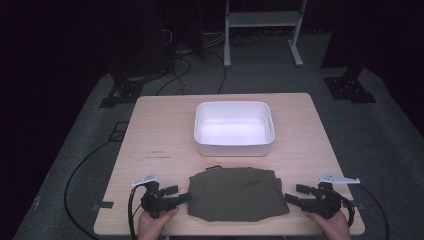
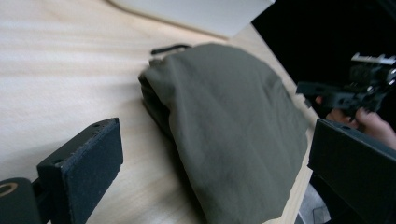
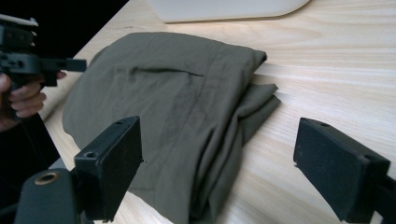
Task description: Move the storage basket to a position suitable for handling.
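Folded olive-green garment (image 1: 234, 194) lies at the table's (image 1: 150, 130) six o'clock edge, long axis running three to nine o'clock between two spread-jawed, empty grippers: left gripper (image 1: 180, 196) touching its edge, right gripper (image 1: 291, 198) just beside.

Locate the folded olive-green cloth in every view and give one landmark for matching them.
High view: the folded olive-green cloth lies at the table's near edge, between the left gripper and the right gripper.
Left gripper view: the cloth fills the centre, ahead of the open jaws.
Right gripper view: the cloth spreads centre-left, partly between the open jaws.
Shared landmark: the white bin behind the cloth.
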Demonstrator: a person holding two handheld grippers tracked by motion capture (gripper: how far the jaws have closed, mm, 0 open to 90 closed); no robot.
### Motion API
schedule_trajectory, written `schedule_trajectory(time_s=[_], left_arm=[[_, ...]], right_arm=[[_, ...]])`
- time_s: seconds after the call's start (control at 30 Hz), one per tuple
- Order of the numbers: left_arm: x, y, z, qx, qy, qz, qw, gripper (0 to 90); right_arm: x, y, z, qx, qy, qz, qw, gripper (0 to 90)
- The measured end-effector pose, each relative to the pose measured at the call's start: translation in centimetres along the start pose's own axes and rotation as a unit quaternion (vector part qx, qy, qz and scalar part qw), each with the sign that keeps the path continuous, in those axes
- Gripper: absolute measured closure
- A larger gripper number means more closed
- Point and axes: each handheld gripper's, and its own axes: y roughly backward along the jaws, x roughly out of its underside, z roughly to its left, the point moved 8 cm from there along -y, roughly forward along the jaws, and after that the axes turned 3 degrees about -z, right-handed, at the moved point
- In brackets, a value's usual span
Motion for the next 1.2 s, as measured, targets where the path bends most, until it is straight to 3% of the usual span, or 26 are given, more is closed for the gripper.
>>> schedule_trajectory(time_s=[0.53, 0.83, 1.0, 1.2], left_arm=[[1.0, -3.5, -0.9, -0.001, 0.028, 0.03, 0.9991, 2.0], [1.0, -4.4, -1.4, 0.008, 0.038, 0.031, 0.9988, 2.6], [1.1, -5.3, -2.1, 0.013, 0.036, 0.044, 0.9983, 3.9], [1.1, -6.4, -2.7, 0.018, 0.032, 0.056, 0.9978, 5.3]], right_arm=[[0.3, -3.2, 0.3, 0.003, -0.031, 0.042, 0.9986, 14.8], [0.5, -4.2, 0.5, 0.003, -0.044, 0.049, 0.9978, 15.6], [0.6, -4.6, 1.1, -0.006, -0.048, 0.05, 0.9976, 16.0], [0.7, -5.2, 1.7, -0.016, -0.066, 0.053, 0.9963, 24.6]])
